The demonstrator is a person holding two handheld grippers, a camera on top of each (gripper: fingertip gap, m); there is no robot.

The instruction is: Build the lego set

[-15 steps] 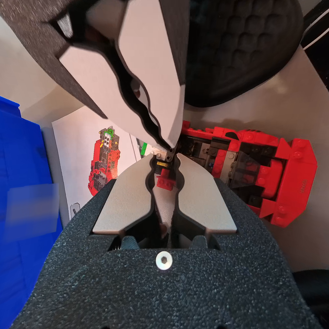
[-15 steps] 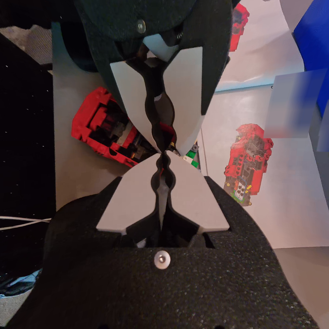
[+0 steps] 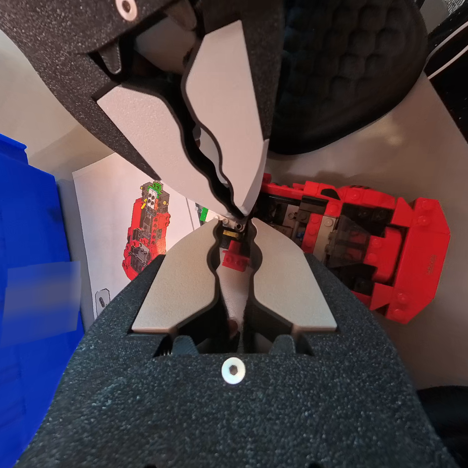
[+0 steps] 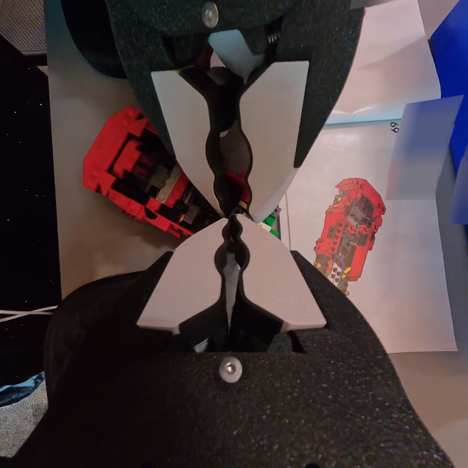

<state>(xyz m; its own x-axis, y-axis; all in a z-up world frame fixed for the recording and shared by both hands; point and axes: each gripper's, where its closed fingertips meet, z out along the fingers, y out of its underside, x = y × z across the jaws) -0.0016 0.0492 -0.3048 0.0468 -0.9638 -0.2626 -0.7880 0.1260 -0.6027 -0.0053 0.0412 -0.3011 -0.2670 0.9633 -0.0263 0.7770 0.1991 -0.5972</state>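
Above table [image 3: 379,157]: left gripper [image 3: 234,224] clamped on small red-black subassembly [image 3: 234,249]; right gripper [image 4: 234,219] tip-to-tip, pinching its dark end. Beneath: red car [image 3: 367,243], instruction sheet [image 4: 379,316].

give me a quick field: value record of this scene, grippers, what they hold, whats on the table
left gripper: shut on small lego assembly of red, black and yellow parts
right gripper: tips nearly closed, meeting the left gripper's tips; what it pinches is hidden
red car: partly built, on the table behind the grippers
instruction sheet: flat beside the car, shows a red build
blue bin: at the sheet's far edge
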